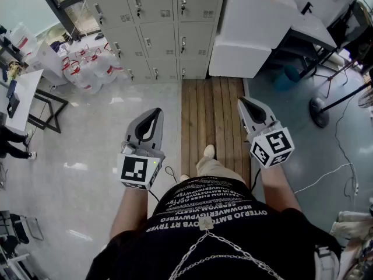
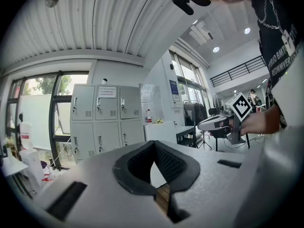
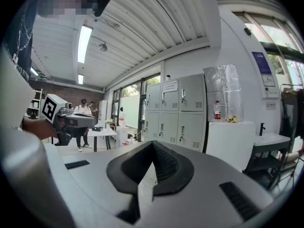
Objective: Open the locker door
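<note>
Two clenched hand-held grippers, lockers well ahead

Both the left hand-held gripper [image 1: 155, 112] and the right hand-held gripper [image 1: 243, 102] are clenched on nothing. They point toward the grey lockers [image 1: 154, 22] at the far wall, well apart from them. Their doors stand upright, shut, facing the person. Underfoot, a pale glossy floor [image 1: 87, 150] lies beside a wooden strip [image 1: 213, 107]. A white cabinet [image 1: 250, 28] stands right of the lockers.

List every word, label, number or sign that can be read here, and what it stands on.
None reads clearly.
Paper notice on an upper locker door: too small.
Blue wall poster: too small.
Bottle with a red label: blurred.
White print on the person's black shirt: upside down, not legible.
Marker cubes: black-and-white patterns, no letters.
</note>
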Action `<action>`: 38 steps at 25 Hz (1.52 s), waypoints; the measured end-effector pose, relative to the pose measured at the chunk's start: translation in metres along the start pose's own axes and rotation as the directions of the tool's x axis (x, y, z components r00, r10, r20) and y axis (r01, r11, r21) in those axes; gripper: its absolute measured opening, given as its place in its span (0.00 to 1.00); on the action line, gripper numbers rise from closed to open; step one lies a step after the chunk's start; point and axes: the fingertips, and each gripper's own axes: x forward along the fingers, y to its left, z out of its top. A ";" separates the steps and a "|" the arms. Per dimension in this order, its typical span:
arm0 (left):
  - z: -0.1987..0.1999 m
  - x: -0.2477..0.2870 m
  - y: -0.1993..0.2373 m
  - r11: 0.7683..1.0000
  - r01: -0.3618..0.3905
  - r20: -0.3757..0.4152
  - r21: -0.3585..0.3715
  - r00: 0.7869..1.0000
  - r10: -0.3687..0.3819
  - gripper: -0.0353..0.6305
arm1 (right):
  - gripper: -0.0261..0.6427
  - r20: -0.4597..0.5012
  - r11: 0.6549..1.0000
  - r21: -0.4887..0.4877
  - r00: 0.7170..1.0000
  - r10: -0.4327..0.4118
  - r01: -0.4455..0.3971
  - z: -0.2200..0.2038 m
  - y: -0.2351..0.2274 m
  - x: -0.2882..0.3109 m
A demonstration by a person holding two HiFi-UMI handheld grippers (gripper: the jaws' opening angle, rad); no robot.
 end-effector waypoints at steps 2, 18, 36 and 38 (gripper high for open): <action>0.000 -0.003 0.003 1.000 -0.009 0.007 -0.018 1.000 0.009 0.05 | 0.03 -0.006 1.000 -0.005 1.000 0.003 -0.003 -0.001 0.004 0.000; -0.010 0.013 -0.004 1.000 -0.005 0.013 0.029 1.000 0.004 0.05 | 0.03 -0.037 0.999 0.032 0.999 -0.027 0.028 -0.019 0.002 -0.008; -0.004 0.174 -0.002 0.997 0.074 -0.018 0.000 0.997 -0.074 0.05 | 0.03 -0.020 0.991 0.109 0.997 -0.070 0.072 -0.036 -0.140 0.058; 0.001 0.192 0.000 0.994 0.092 -0.006 -0.051 0.996 -0.093 0.05 | 0.03 -0.014 0.990 0.120 0.998 -0.067 0.068 -0.036 -0.158 0.065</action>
